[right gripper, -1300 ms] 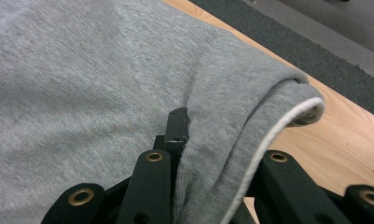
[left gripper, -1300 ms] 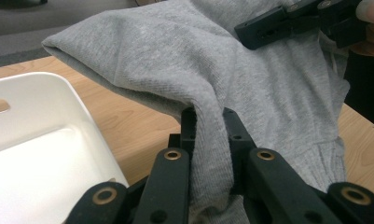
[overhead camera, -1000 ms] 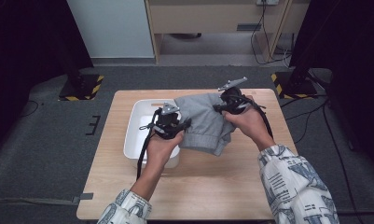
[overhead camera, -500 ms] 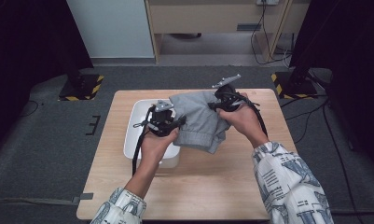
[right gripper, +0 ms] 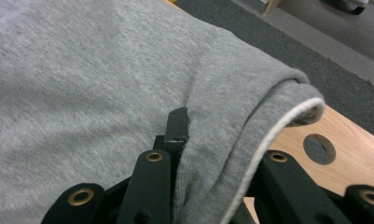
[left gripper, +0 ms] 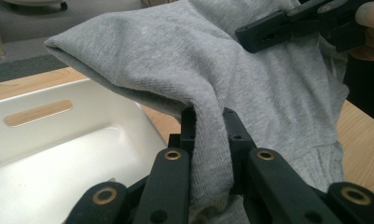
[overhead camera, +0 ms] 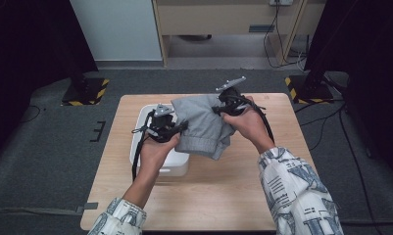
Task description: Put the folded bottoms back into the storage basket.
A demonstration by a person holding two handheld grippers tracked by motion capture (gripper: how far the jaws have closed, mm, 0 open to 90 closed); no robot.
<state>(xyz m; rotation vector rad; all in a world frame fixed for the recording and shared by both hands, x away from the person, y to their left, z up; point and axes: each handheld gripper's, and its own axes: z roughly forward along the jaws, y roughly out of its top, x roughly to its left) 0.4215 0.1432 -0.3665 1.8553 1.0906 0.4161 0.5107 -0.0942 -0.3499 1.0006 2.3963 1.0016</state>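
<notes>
Midway, by the look of it: grey cloth [overhead camera: 204, 128] up off the table [overhead camera: 223, 196], stretched between two grippers, hanging partly over the white bin [overhead camera: 172, 164] and partly over bare wood. Not yet laid flat, nor dropped in the bin; which of the two is meant cannot be told. Bin seemingly empty where visible in the left gripper view [left gripper: 58, 154].

Left gripper [overhead camera: 179, 129] clamped on a pinch of cloth near its lower left edge, fabric bunched between closed jaws [left gripper: 208, 154]. Right gripper [overhead camera: 219, 108] likewise closed on a fold at the upper right, hem and white lining edge [right gripper: 287, 121] showing beside the jaws. Cloth slack and draped between, lower part with ribbed cuff hanging toward the table.

Counted: one cloth, one bin, one table, two grippers, both holding. Left to do: carry, place, release.
</notes>
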